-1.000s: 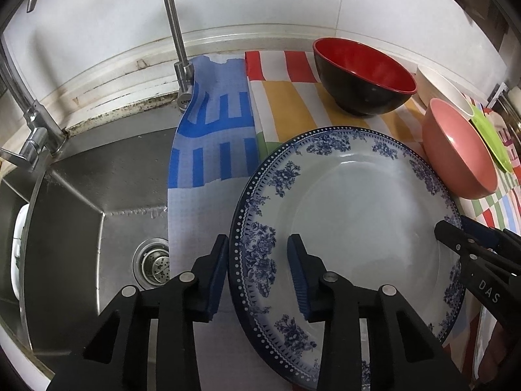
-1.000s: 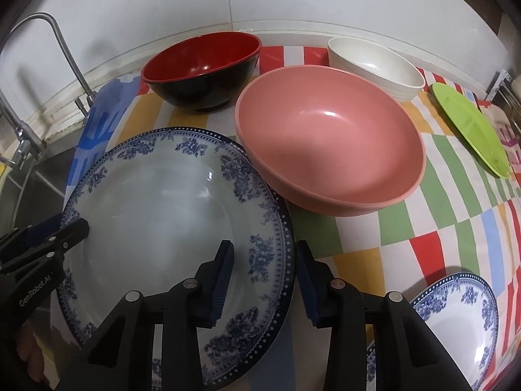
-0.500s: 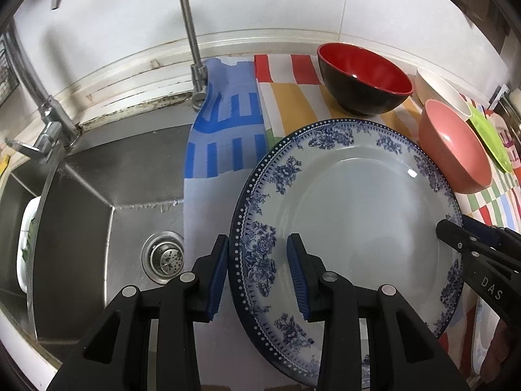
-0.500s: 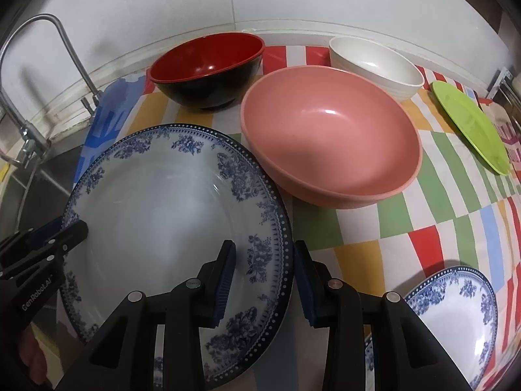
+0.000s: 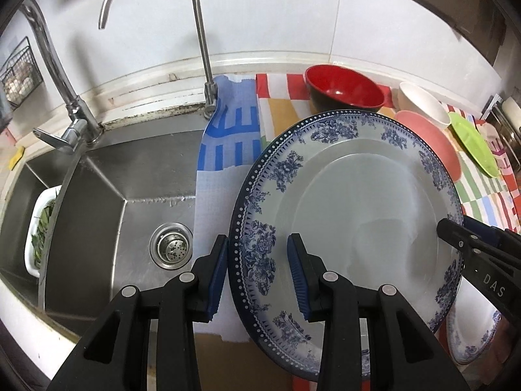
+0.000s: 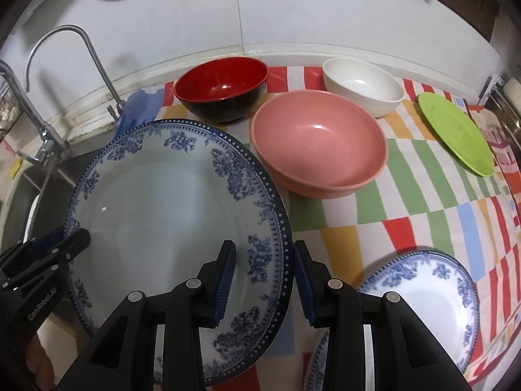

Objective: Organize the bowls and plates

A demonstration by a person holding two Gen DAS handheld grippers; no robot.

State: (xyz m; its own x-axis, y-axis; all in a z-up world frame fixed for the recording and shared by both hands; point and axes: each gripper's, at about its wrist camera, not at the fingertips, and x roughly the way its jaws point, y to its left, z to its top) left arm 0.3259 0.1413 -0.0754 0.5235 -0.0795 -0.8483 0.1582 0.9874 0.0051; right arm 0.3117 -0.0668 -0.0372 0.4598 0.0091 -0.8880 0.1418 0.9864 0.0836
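A large blue-and-white floral plate point(image 5: 358, 202) hangs above the counter, gripped at opposite rims. My left gripper point(image 5: 257, 241) is shut on its left rim and shows at the lower left of the right wrist view point(image 6: 70, 236). My right gripper point(image 6: 264, 249) is shut on the right rim of the plate point(image 6: 156, 202) and shows at the right edge of the left wrist view point(image 5: 456, 224). Behind the plate stand a red-and-black bowl point(image 6: 221, 88), a pink bowl point(image 6: 319, 143) and a white bowl point(image 6: 361, 84). A green plate point(image 6: 456, 130) lies far right, and a smaller blue-and-white plate point(image 6: 423, 293) near right.
The steel sink point(image 5: 114, 195) with its drain point(image 5: 169, 247) lies to the left, with two faucets point(image 5: 202, 49) behind it. A white basket of greens point(image 5: 42, 228) sits in the left basin. A blue cloth point(image 5: 228, 123) hangs over the sink edge, beside a striped cloth point(image 6: 423, 202) on the counter.
Both grippers have risen with the large plate held between them. The bowls, cloth and sink now look smaller and farther below, and more of the faucets shows.
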